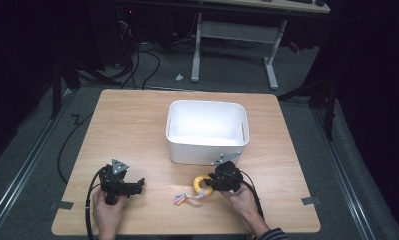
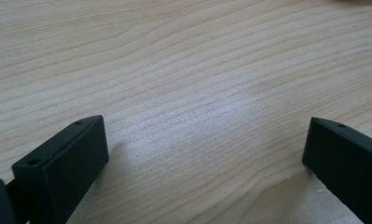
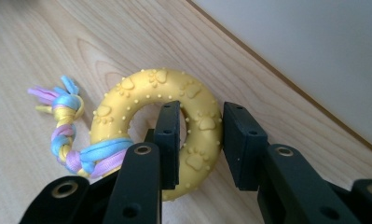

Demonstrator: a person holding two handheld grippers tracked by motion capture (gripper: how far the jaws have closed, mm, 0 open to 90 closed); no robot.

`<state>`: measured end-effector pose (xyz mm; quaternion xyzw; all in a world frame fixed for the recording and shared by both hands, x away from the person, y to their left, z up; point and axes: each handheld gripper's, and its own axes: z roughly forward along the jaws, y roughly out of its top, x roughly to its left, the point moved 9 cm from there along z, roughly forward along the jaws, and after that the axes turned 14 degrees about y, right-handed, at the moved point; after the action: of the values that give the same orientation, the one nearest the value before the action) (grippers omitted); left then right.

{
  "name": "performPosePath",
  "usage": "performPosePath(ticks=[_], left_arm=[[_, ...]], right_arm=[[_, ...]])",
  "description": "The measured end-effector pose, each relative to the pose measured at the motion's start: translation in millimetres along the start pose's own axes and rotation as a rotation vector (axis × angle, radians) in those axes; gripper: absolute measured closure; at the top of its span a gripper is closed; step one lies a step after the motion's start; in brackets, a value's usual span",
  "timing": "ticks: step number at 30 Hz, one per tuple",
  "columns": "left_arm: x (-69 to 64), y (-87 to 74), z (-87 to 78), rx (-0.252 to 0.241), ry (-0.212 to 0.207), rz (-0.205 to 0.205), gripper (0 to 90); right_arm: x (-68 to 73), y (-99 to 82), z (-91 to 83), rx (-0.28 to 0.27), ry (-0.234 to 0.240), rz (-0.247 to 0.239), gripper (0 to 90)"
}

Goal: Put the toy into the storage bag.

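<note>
Two grippers at work — right gripper (image 3: 200, 140) clamped across one side of the yellow ring toy (image 3: 155, 126) on the tabletop (image 1: 137, 125) beside the white bin (image 1: 207, 150), likely for lifting in — left gripper (image 2: 202, 158) spread apart, idle.

hidden: ring toy (image 3: 193, 123) lower rim behind right tool (image 3: 200, 135) | rope tail (image 1: 183, 198): colours perhaps blurred

I note a light wooden table (image 1: 137, 120) with a white plastic bin (image 1: 207, 147) standing at mid-table toward its far edge, open side up. Two strips of grey tape (image 1: 61, 204) mark my near corners. Beyond, grey carpet, a white desk frame (image 1: 272, 65) and black cables (image 1: 142, 60).
</note>
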<state>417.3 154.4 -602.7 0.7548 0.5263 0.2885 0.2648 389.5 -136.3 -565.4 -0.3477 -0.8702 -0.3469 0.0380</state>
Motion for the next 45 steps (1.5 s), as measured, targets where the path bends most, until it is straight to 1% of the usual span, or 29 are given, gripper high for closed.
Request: performPosePath(ticks=[7,8,9,10,11,14,15,16,18,19,20,21,23,25,26,27,29,32,36,38,45], left_arm=[[0.0,0.0,0.0,0.0,0.0,0.0,0.4],[0.0,0.0,0.0,0.0,0.0,0.0,0.3],[-0.1,-0.1,-0.1,0.002,-0.001,0.0,0.4],[-0.1,-0.1,-0.1,0.002,-0.001,0.0,0.3],[-0.1,-0.1,-0.1,0.001,-0.001,0.001,0.4],[-0.1,-0.1,-0.2,0.002,-0.001,0.001,0.3],[-0.1,0.0,-0.1,0.0,0.0,0.0,0.4],[-0.1,-0.1,-0.2,0.002,-0.001,0.001,0.4],[-0.1,-0.1,-0.2,0.001,-0.001,0.001,0.4],[-0.1,-0.1,-0.2,0.001,-0.001,0.001,0.4],[-0.2,-0.1,-0.2,0.002,-0.002,0.001,0.4],[-0.3,-0.1,-0.2,0.002,-0.002,0.001,0.4],[-0.3,-0.1,-0.2,0.001,-0.002,0.001,0.4],[-0.3,-0.1,-0.3,0.001,-0.002,0.001,0.4],[-0.3,-0.1,-0.3,0.001,-0.002,0.001,0.4],[-0.3,-0.1,-0.3,0.002,-0.002,0.001,0.4],[-0.3,-0.1,-0.3,0.001,-0.002,0.001,0.4],[-0.3,-0.1,-0.3,0.001,-0.002,0.001,0.4],[-0.3,-0.1,-0.3,0.001,-0.002,0.001,0.3],[-0.3,-0.1,-0.2,0.001,-0.002,0.001,0.4],[-0.3,-0.1,-0.3,0.001,-0.002,0.001,0.4]], right_arm=[[9.4,7.8,-17.0,-0.015,-0.004,-0.02,68.7],[9.4,7.8,-17.0,-0.015,-0.004,-0.02,68.7],[11.9,10.7,-23.5,-0.019,-0.01,-0.025,68.7],[11.9,10.7,-23.5,-0.019,-0.01,-0.025,68.7],[13.9,13.0,-29.6,-0.026,-0.012,-0.024,68.7],[15.2,14.4,-34.2,-0.033,-0.006,-0.02,68.7],[16.4,16.9,-42.1,-0.044,-0.008,-0.026,68.7],[16.9,17.4,-44.4,-0.046,-0.009,-0.026,68.7],[18.1,18.2,-47.2,-0.051,-0.006,-0.021,68.7],[19.2,19.9,-53.2,-0.057,-0.005,-0.029,68.7],[19.9,20.3,-55.1,-0.058,-0.003,-0.028,68.7],[21.1,21.3,-57.4,-0.065,0.004,-0.021,68.7],[23.7,23.7,-62.5,-0.077,0.017,-0.024,68.7],[25.1,25.0,-64.9,-0.08,0.02,-0.031,68.7],[26.8,26.0,-67.5,-0.08,0.02,-0.035,68.7],[29.6,29.0,-72.9,-0.082,0.015,-0.049,68.7],[31.5,31.4,-77.1,-0.083,0.016,-0.055,68.7],[32.2,36.1,-83.5,-0.093,0.013,-0.063,68.7],[31.9,40.3,-89.1,-0.102,0.016,-0.058,68.7],[31.0,44.8,-94.4,-0.104,0.007,-0.066,68.7],[30.1,57.5,-105.0,-0.118,0.008,-0.067,68.7]])
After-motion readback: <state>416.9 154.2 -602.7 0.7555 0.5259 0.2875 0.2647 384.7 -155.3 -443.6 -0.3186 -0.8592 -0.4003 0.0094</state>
